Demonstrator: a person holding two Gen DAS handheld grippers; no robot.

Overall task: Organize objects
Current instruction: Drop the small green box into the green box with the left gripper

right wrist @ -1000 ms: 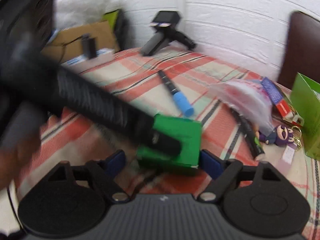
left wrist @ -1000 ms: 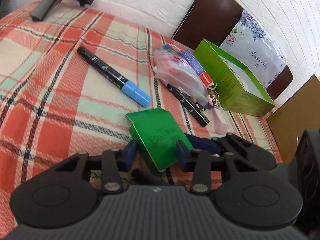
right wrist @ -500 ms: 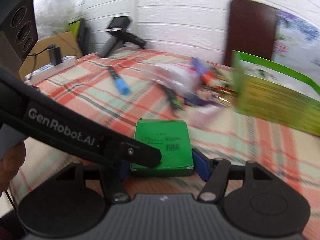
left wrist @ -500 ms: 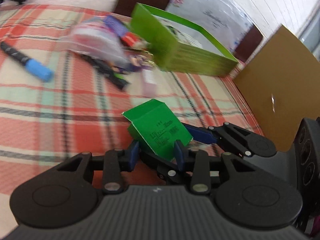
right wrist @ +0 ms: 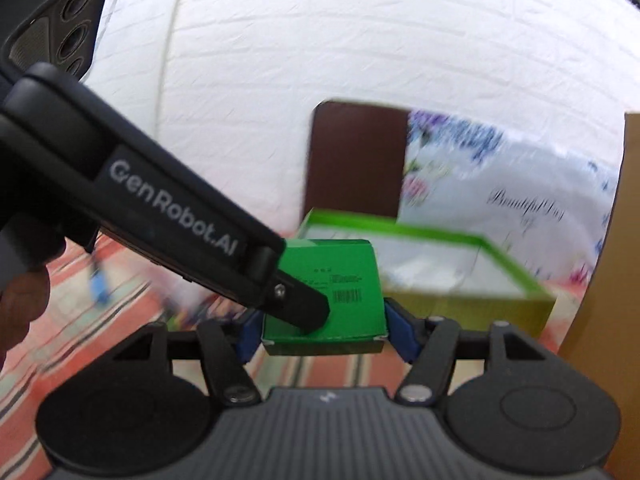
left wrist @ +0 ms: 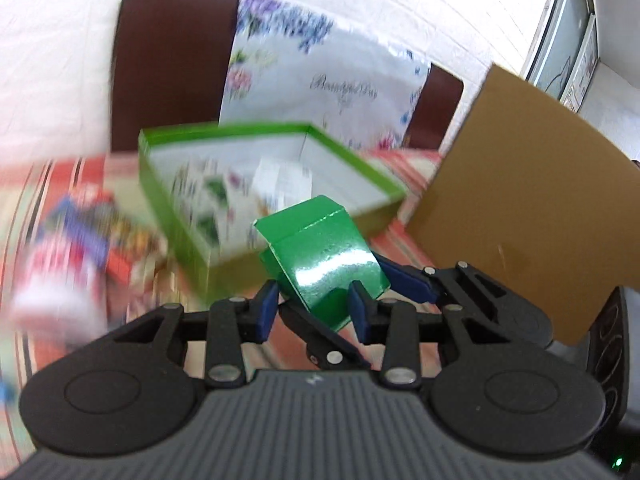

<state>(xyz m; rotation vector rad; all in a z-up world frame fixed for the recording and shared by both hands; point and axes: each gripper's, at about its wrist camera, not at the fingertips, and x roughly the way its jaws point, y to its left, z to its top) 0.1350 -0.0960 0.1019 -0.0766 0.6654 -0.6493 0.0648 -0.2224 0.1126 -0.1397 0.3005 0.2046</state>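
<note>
Both grippers are on the same small green carton (right wrist: 326, 294), held in the air above the plaid tablecloth (right wrist: 132, 308).

Right gripper (right wrist: 324, 334): blue pads clamp the carton's two side faces at its near end, barcode face up. Its jaws have just been closing, carton between them; pads press on it now.

Left gripper (left wrist: 314, 306): jaws narrow and clenched on the carton's other end. In the right wrist view one black finger (right wrist: 298, 306) lies on the top face near the barcode; the finger under the carton is hidden. In the left wrist view the carton (left wrist: 324, 258) is tilted, one end flap sticking up, blue pads either side of it. Left jaws closed a bit further within the last second and sit on the carton.

Carton position: just in front of the open lime-green box (left wrist: 224, 184), near the box's front corner, over the table rather than over the box interior. Can't tell if carton and box touch; looks apart.

Box sits near the table's far edge, white printed inside. Behind it a brown chair back (left wrist: 172, 64) with a floral plastic bag (left wrist: 320, 76) against it. Brown cardboard sheet (left wrist: 520, 200) stands at the right edge. Left of the box: a blurred pile of small items (left wrist: 76, 236), not identifiable. A hand (right wrist: 20, 304) shows at the left edge of the right wrist view, on the left gripper's handle.
</note>
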